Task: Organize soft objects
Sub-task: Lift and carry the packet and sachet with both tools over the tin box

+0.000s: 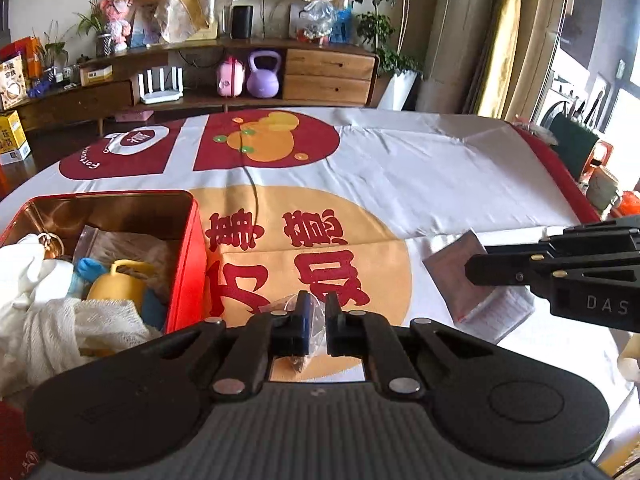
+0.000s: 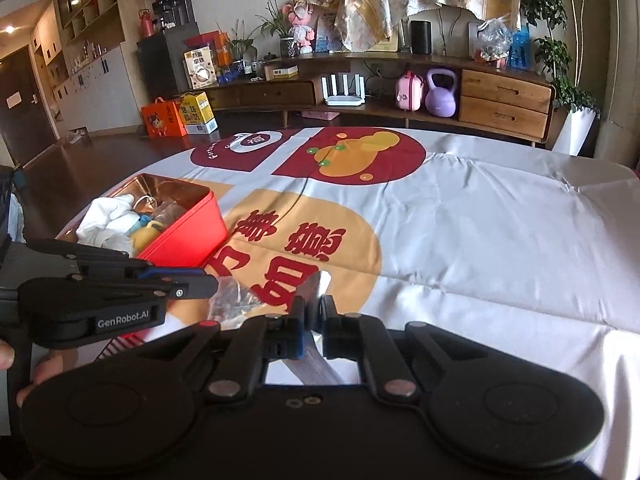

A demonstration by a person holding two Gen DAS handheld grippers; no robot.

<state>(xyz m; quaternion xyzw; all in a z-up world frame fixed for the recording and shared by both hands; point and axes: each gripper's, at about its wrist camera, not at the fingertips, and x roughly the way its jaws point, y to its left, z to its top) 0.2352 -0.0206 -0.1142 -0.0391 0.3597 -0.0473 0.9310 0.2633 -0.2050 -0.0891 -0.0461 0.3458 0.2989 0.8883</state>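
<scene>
Jaws of the left gripper [image 1: 316, 312] nearly closed, pinching a clear plastic bag [image 1: 310, 320] with something dark inside; bag hangs between the pads, just above the worktop [image 1: 420, 168]. Jaws of the right gripper [image 2: 314, 312] also nearly closed, clamped on a flat grey packet [image 1: 456, 264], held tilted over the white part of the printed cloth [image 2: 480, 220]. Right wrist view shows the packet edge-on between the pads, partly hidden. Red tin box [image 1: 186, 264] sits on the worktop, left of the left gripper, open at the top. Inside it: white cloth [image 1: 24, 280], yellow soft toy [image 1: 116, 286], blue item, another clear bag. Box close to the left gripper, well apart from the grey packet. Wooden sideboard [image 2: 504, 104] behind, with a purple kettlebell [image 2: 440, 94].
</scene>
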